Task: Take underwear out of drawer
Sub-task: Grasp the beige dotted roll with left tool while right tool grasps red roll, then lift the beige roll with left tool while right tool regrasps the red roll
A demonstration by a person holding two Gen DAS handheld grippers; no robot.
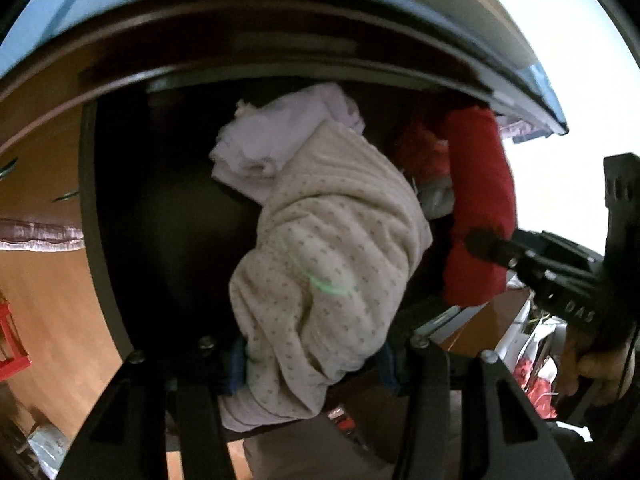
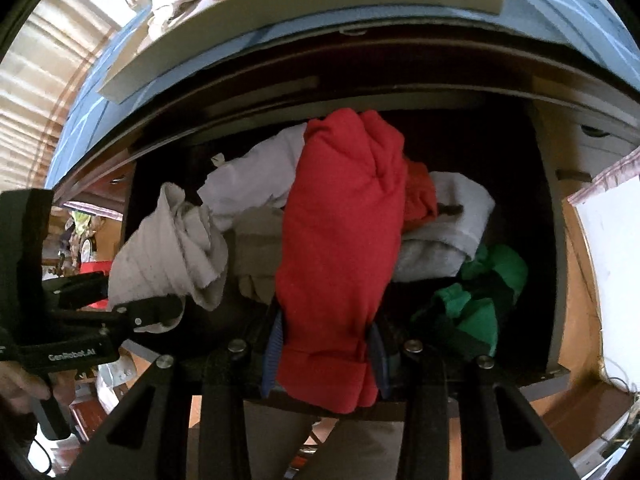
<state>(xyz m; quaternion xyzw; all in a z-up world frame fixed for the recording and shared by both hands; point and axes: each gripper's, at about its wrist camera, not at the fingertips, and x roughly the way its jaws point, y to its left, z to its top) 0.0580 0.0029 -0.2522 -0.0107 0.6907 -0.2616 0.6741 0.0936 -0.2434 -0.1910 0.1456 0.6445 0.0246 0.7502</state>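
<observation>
Item one: my left claw [image 1: 316,364], clenched on a cream dotted garment [image 1: 328,248]. The cloth is pinched at its lower end between the blue pads and rises away from me in a long bundle, its long axis running along my fingers toward the drawer's back.

Item two: my right claw [image 2: 324,344], clenched on a red garment [image 2: 340,248]. Same arrangement: the bottom hem is trapped between the pads, the length stretching straight ahead over the drawer.

Item three: the drawer [image 2: 544,208], dark-walled, open below both claws. Still inside: a white piece [image 2: 248,184], a grey piece [image 2: 448,224], a green and black piece [image 2: 476,300].

Item four: positions. Both held pieces hang over the drawer's interior, side by side, cream to the left, red to the right, not touching so far as I can tell.

Judgement: each piece trails forward and down from its claw, so clearing the front edge calls for drawing up and back toward me. The remaining pile lies nearer my right claw.
</observation>
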